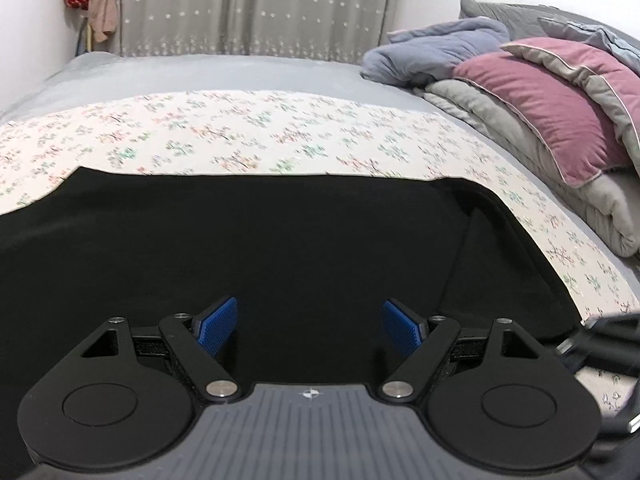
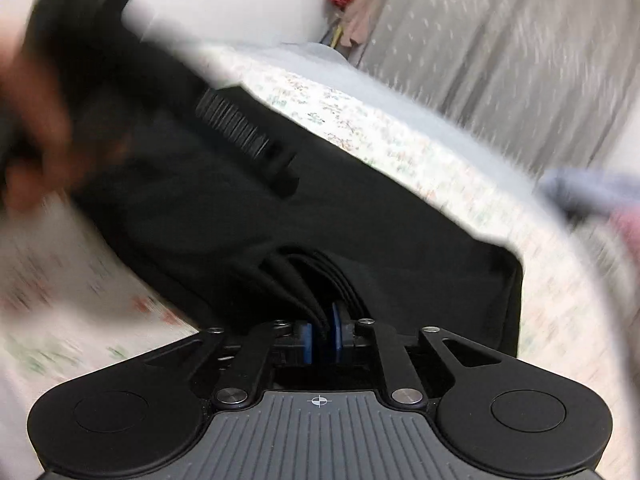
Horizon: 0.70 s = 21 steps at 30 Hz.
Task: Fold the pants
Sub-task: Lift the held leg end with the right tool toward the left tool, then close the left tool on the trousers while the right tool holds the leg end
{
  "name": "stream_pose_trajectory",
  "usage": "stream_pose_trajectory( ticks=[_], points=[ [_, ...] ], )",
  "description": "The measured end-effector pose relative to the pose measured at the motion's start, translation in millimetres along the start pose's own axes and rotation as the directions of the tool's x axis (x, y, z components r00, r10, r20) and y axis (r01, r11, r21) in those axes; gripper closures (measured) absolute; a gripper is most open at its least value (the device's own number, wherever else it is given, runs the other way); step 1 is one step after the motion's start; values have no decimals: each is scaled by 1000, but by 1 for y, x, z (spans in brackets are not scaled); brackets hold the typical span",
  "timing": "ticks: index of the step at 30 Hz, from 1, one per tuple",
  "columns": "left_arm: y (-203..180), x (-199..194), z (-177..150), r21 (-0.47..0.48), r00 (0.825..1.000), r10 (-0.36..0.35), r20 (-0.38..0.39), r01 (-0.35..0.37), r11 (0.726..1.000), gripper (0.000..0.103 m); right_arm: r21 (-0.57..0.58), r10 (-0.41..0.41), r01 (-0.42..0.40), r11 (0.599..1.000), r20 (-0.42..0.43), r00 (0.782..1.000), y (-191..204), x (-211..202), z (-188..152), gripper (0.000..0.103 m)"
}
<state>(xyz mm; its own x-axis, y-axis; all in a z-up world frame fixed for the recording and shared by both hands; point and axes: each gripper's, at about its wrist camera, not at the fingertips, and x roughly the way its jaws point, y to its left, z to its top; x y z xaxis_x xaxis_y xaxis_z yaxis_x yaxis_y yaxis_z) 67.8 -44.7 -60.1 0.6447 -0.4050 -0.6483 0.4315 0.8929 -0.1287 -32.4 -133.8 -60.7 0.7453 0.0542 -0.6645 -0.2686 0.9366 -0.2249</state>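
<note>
- On the bed, the black pants (image 1: 280, 232) are lying flat over a floral sheet (image 1: 240, 136); only the left wrist view is showing this sharply, along with the curtain (image 1: 256, 4) behind and the stack of bedding (image 1: 532, 100) piled at the right.
- The left gripper (image 1: 310, 326) is hovering over the dark cloth, its jaws standing wide apart with nothing between the blue pads (image 1: 218, 326).
- The right wrist view is showing what the other misses: a blurred hand (image 2: 32, 120) at the far left, beside a black ribbed part that is hard to make out.
- Motion is smearing most of that view, so the sheet and the curtain are reading as streaks.
- The right gripper (image 2: 322, 334) is sitting with its jaws nearly together, bunched folds of the pants running between the pads; the pants' edge is rising straight from them.
</note>
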Motion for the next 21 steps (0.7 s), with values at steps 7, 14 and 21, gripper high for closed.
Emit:
stream_pose_trajectory(
  ticks=[7, 14, 21],
  points=[
    [3, 3, 1, -18, 997, -82, 7, 83, 996, 13, 502, 327, -404, 765, 238, 915, -118, -46, -7, 26],
    [0, -1, -1, -5, 992, -125, 8, 125, 992, 13, 694, 114, -184, 697, 146, 983, -161, -55, -30, 25],
    [-5, 1, -4, 25, 976, -216, -10, 216, 976, 13, 788, 119, -86, 610, 16, 993, -158, -20, -39, 32]
  ],
)
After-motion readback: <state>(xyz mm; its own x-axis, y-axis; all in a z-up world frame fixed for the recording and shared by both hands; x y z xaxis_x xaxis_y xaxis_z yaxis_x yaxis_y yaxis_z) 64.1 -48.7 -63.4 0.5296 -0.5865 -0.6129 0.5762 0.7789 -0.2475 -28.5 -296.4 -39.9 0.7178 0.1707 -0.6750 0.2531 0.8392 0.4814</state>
